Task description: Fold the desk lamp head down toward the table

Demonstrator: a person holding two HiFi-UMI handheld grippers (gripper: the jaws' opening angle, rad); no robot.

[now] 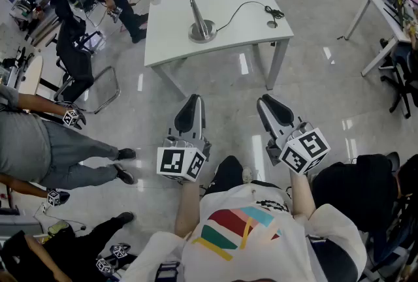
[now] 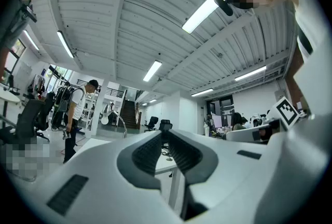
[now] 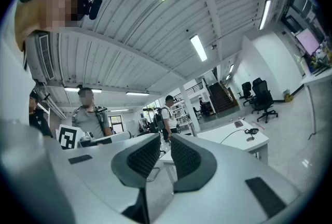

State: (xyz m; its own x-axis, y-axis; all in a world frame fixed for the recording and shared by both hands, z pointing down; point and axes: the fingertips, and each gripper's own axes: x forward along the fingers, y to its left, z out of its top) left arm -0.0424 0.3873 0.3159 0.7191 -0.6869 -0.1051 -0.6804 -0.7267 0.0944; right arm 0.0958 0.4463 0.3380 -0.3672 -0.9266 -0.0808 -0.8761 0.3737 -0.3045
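Lamp (image 1: 189, 10): set at table's (image 1: 261, 19) front edge; head not folded yet
Left gripper (image 1: 194, 100): shut, empty; held back, table not reached
Right gripper (image 1: 264, 103): slightly parted, empty

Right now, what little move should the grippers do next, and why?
Probably a step closer to the white table. The desk lamp stands there with its head raised, and both the left gripper and the right gripper hang empty over the floor, well short of it.
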